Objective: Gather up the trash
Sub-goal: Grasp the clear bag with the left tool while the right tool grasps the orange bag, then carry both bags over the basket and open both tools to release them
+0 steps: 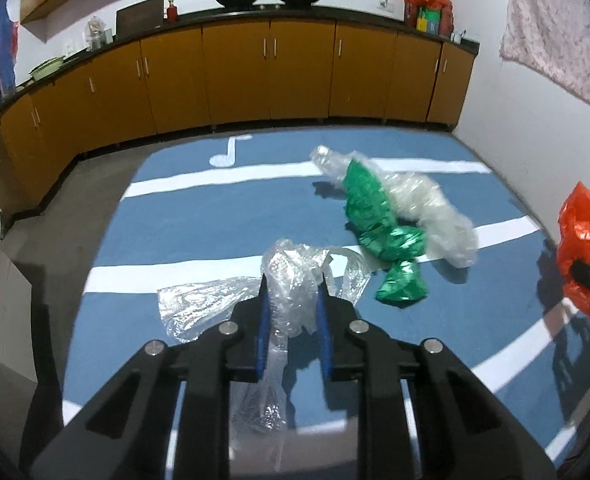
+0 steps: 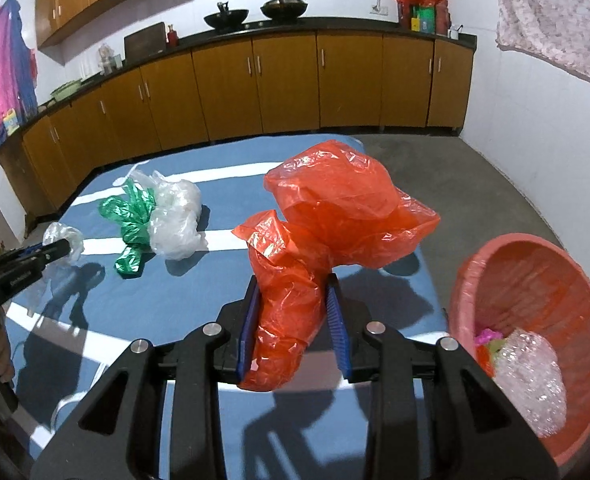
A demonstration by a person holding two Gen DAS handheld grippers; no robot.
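My left gripper [image 1: 294,298] was clamped on a clear plastic bag [image 1: 291,280]. My right gripper [image 2: 293,300] squeezed an orange bag [image 2: 335,216] beside the pink basket [image 2: 575,280].

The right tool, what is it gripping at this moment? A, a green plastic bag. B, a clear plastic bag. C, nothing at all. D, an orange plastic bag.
D: in the right wrist view the right tool is shut on the orange plastic bag, whose bunched lower end sits between its blue pads, while the green plastic bag lies on the blue mat.
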